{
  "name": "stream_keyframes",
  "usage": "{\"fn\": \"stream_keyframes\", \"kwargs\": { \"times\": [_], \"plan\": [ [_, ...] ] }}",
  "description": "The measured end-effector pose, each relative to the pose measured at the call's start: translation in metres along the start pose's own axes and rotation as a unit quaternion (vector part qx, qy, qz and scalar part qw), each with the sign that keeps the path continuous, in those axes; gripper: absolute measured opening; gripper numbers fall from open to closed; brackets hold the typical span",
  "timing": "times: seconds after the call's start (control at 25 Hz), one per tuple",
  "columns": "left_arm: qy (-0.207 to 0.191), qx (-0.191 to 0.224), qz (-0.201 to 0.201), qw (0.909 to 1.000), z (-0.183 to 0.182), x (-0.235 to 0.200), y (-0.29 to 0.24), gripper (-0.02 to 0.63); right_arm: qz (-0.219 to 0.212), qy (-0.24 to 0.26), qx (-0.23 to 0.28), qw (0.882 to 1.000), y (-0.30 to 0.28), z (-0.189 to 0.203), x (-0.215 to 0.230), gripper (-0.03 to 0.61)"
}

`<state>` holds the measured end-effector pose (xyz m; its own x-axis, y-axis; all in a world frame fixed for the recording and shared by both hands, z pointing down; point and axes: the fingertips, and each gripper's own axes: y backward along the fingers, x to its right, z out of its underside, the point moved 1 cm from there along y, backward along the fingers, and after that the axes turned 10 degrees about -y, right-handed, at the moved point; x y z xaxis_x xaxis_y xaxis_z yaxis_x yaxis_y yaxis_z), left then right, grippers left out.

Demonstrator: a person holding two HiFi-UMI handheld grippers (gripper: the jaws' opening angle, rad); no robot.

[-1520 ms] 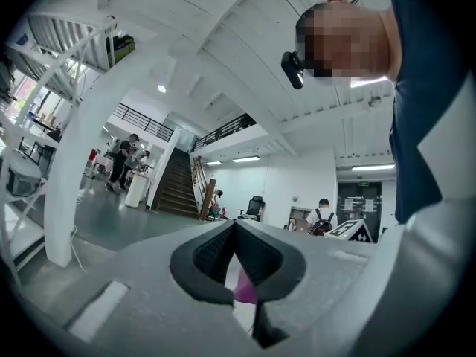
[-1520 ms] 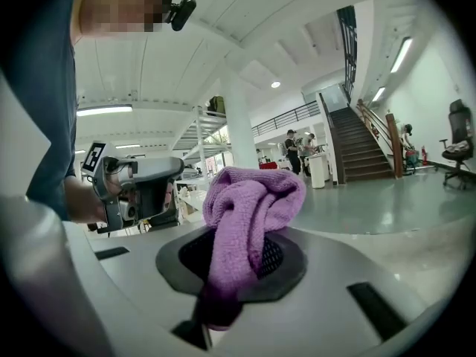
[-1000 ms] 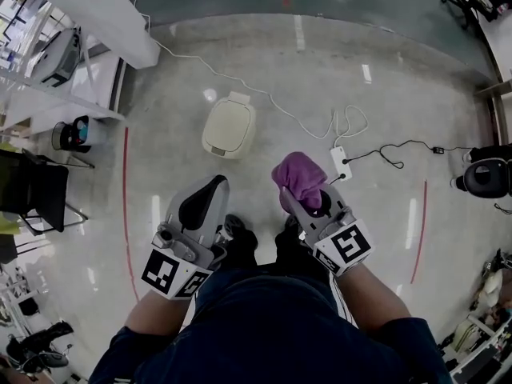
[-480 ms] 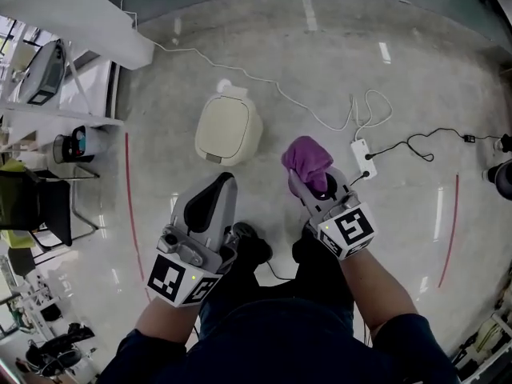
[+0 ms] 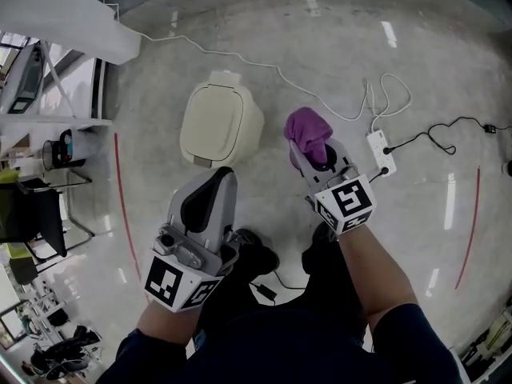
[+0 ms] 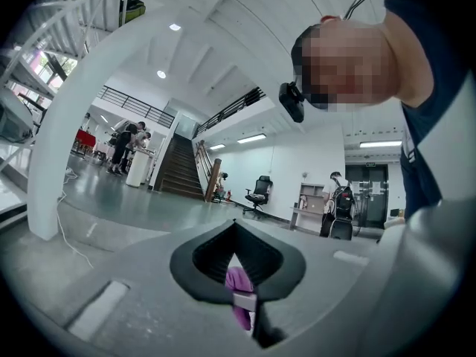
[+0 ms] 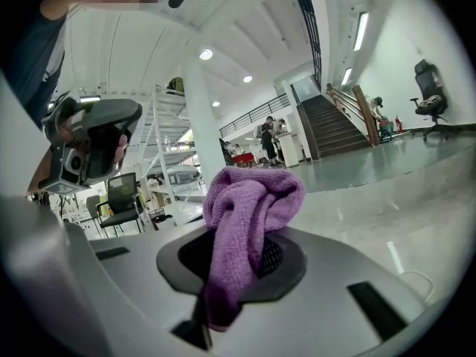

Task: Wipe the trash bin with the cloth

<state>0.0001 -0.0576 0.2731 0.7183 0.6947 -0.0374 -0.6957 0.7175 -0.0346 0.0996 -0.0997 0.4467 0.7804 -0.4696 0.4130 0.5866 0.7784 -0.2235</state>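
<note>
A cream trash bin [image 5: 220, 126] with its lid down stands on the floor ahead of me. My right gripper [image 5: 314, 146] is shut on a bunched purple cloth [image 5: 308, 129], held just right of the bin and apart from it. In the right gripper view the cloth [image 7: 249, 214] bulges up out of the jaws of my right gripper [image 7: 238, 262]. My left gripper [image 5: 214, 176] hovers just before the bin's near edge, jaws together and holding nothing. In the left gripper view a sliver of the purple cloth [image 6: 239, 307] shows through the narrow slit of my left gripper [image 6: 236, 266].
A white power strip [image 5: 379, 152] with a looping white cable [image 5: 240, 54] lies on the floor to the right. A red floor line [image 5: 122, 206] runs down the left. A white slanted column [image 5: 64, 14], a shelf and a black chair [image 5: 28, 214] stand at the left.
I have stepped forward: the bin now sits closer and larger. Both grippers have come nearer to it, the right one carrying the cloth up beside the bin.
</note>
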Motion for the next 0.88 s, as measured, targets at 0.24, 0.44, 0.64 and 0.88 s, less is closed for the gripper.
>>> {"fn": "stream_keyframes", "kwargs": {
  "times": [0.24, 0.44, 0.64, 0.88],
  "plan": [
    [0.000, 0.005, 0.011, 0.9999, 0.077, -0.008, -0.011, -0.002, 0.005, 0.010, -0.001, 1.000, -0.046, 0.057, 0.039, 0.069],
    [-0.006, 0.021, 0.015, 0.9996, 0.130, -0.018, -0.019, -0.002, 0.002, 0.021, 0.003, 1.000, -0.097, 0.099, 0.068, 0.069],
    [-0.012, 0.036, 0.014, 0.9992, 0.176, -0.030, -0.026, -0.002, 0.007, 0.034, 0.003, 0.999, -0.149, 0.144, 0.096, 0.069],
    [-0.020, 0.044, -0.002, 0.9988, 0.214, -0.051, -0.021, -0.002, -0.020, 0.028, 0.006, 0.999, -0.203, 0.191, 0.108, 0.069]
  ]
}}
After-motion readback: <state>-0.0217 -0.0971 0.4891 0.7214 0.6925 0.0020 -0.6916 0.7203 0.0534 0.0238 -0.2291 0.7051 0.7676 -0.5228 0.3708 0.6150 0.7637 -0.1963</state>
